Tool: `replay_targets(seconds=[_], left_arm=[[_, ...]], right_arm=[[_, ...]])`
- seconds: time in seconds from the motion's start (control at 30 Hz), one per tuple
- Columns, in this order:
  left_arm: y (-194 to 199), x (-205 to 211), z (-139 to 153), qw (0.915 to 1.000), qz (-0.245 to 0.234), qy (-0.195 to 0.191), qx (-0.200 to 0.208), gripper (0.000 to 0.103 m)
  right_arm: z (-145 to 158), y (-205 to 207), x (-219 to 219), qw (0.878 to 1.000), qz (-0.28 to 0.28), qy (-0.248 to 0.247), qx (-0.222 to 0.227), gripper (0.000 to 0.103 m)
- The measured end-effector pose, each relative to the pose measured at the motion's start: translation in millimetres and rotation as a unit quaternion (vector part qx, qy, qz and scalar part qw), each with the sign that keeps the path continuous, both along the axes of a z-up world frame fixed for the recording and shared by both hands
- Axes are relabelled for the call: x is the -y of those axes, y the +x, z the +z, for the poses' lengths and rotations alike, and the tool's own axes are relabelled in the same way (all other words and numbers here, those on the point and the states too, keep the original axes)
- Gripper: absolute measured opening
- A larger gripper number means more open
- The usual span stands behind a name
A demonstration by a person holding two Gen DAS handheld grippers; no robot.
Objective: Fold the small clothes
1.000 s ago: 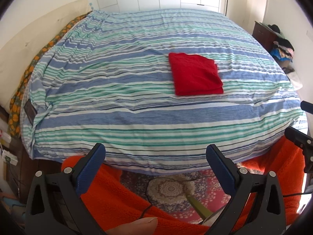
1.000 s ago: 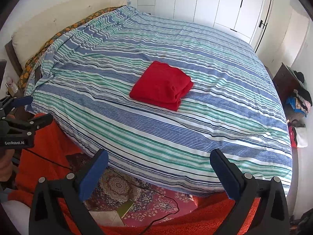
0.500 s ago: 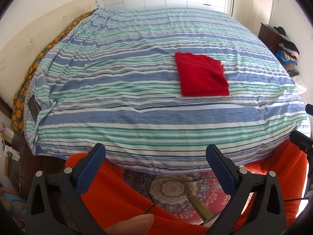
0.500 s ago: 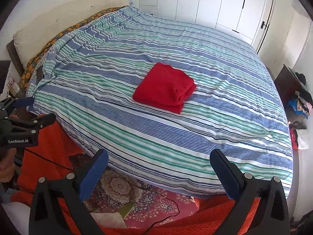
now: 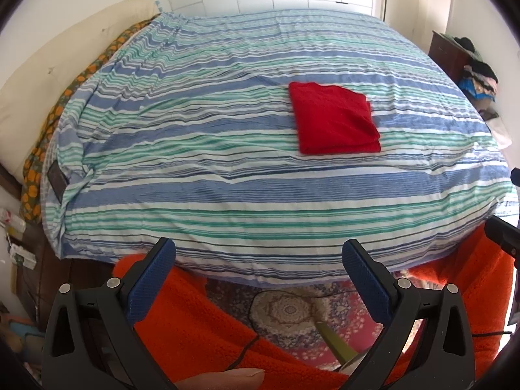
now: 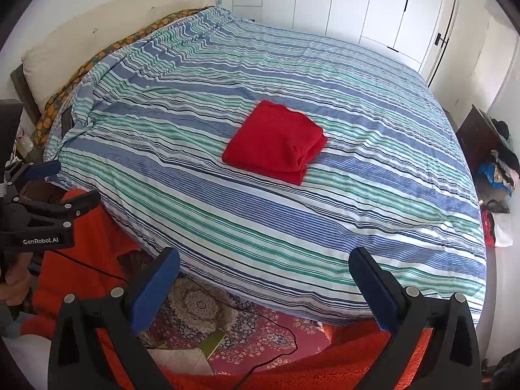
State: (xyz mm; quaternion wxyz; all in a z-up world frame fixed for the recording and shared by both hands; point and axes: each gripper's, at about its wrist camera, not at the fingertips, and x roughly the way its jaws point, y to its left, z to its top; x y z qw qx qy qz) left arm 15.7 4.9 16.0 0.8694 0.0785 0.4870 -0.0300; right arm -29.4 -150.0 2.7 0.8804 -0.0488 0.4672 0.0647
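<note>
A red garment (image 5: 334,118) lies folded into a neat rectangle on the striped bed cover (image 5: 201,169), right of the middle; it also shows in the right wrist view (image 6: 276,141). My left gripper (image 5: 258,256) is open and empty, held off the near edge of the bed, well short of the garment. My right gripper (image 6: 265,265) is open and empty too, also off the near edge. The left gripper (image 6: 61,182) shows from the side at the left edge of the right wrist view.
A cream headboard (image 5: 58,74) runs along the bed's left side. White wardrobe doors (image 6: 364,6) stand behind. A dark side table with piled clothes (image 6: 497,152) is at the right. An orange fleece (image 5: 201,325) and patterned rug (image 5: 289,312) lie below the grippers.
Both grippers have drawn slightly back and up from the bed, so the red garment sits a little farther off. Both stay open. The garment has not moved.
</note>
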Motion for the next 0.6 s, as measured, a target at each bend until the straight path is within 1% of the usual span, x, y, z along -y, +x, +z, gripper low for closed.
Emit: replay_targets(seconds=[0.4,0.6], left_arm=[[-0.1,-1.7,-0.2,1.0000,0.003,-0.001,-0.004,0.102],[-1.5,-0.4,1.7,1.0000,0.001,0.000,0.006,0.102]], right_arm=[[0.4,-0.6,-7.1,1.000,0.013,-0.012,0.000,0.102],[1.6,-1.0,-7.8,1.000,0.013,-0.011,0.003,0.102]])
